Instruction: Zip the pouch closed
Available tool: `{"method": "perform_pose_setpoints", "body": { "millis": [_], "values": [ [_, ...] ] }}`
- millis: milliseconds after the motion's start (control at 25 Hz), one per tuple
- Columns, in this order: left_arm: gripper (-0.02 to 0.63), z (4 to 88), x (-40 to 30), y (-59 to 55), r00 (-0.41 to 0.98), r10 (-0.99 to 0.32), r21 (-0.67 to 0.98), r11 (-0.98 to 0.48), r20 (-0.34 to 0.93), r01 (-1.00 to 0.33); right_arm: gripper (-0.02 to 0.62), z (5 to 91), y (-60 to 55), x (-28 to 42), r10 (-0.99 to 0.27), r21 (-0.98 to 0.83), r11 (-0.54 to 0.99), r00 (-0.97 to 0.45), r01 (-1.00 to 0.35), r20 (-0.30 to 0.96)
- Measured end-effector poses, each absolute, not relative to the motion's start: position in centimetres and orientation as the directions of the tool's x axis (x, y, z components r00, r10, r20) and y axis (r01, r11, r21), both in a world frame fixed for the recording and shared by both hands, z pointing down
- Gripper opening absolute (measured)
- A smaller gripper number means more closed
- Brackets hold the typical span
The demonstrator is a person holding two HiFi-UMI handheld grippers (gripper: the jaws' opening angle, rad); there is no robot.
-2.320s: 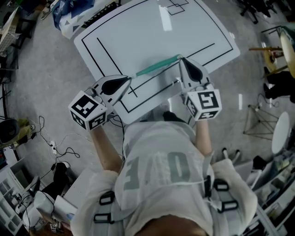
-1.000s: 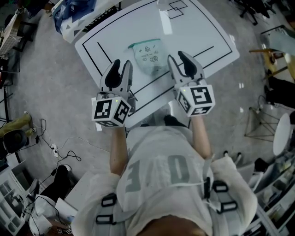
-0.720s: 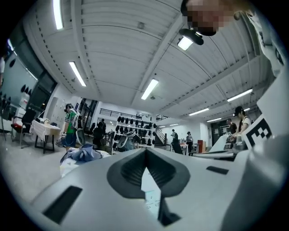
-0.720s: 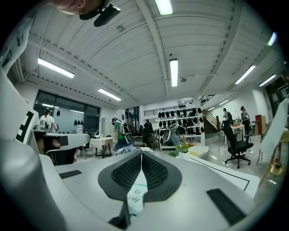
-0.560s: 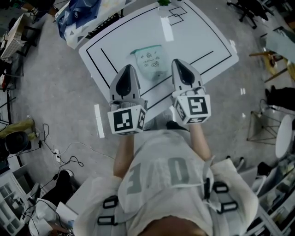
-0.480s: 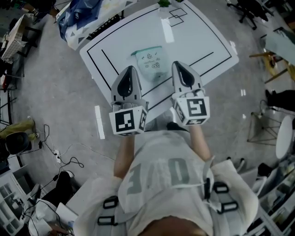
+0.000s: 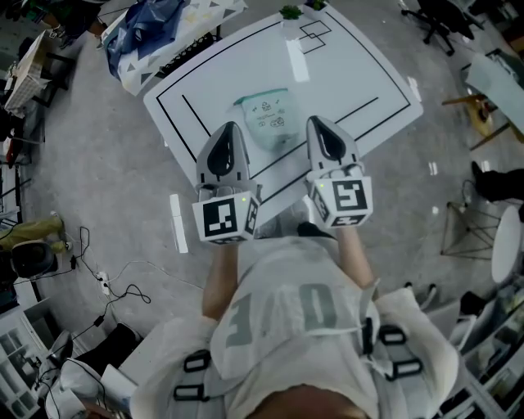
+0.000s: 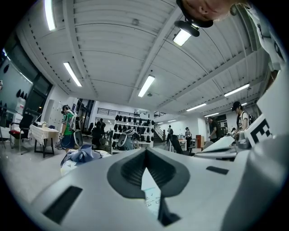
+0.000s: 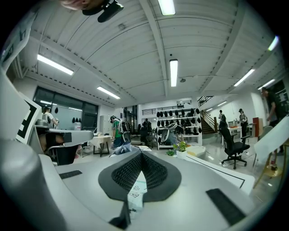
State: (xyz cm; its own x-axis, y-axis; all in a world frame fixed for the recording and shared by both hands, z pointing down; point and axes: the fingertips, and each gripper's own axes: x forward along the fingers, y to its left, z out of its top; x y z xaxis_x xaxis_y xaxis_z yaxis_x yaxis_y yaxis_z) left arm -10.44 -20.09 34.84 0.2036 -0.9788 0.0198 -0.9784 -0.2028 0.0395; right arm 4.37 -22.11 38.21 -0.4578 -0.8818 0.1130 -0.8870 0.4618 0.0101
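Note:
The clear pouch (image 7: 270,121) with a teal zip strip along its far edge lies flat on the white table (image 7: 352,57), printed side up. My left gripper (image 7: 228,129) hovers just left of it, jaws shut with nothing between them. To the right of the pouch my right gripper (image 7: 318,123) is likewise shut and empty. Neither touches the pouch. In the left gripper view the left gripper (image 8: 145,153) has its black pads closed together, a sliver of the pouch (image 8: 151,195) showing below them. The right gripper view shows the right gripper (image 9: 141,154) the same way, with the pouch (image 9: 136,191) beyond.
Black lines (image 7: 176,114) mark the table top. A small potted plant (image 7: 288,12) stands at its far edge. A second table with a blue bag (image 7: 155,23) lies up left. Cables (image 7: 106,274) and a white strip (image 7: 178,223) lie on the floor.
Earlier both grippers held the pouch stretched between them; it now lies flat on the table. Both jaws stood open a second ago and have since shut empty. The left gripper rose slightly.

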Motion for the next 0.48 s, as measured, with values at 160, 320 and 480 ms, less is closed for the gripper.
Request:
{"method": "perform_pose_setpoints", "body": {
  "millis": [160,320,480],
  "values": [
    [0.006,35.06,-9.98,-20.13,0.216,-0.976,0.038,-0.215,0.027,-0.976,0.008,38.21,-22.17,4.44,-0.879,0.014,0.467,-0.462,-0.884,0.114],
    [0.006,35.02,-9.8,-20.05,0.225,-0.974,0.039,-0.224,0.027,-0.974,0.008,38.16,-22.05,4.46,-0.877,0.013,0.472,-0.468,-0.882,0.11],
    [0.006,35.06,-9.8,-20.14,0.227,-0.973,0.039,-0.226,0.032,-0.973,0.008,38.49,-22.1,4.7,-0.876,0.005,0.466,-0.461,-0.885,0.14]
  ]
}}
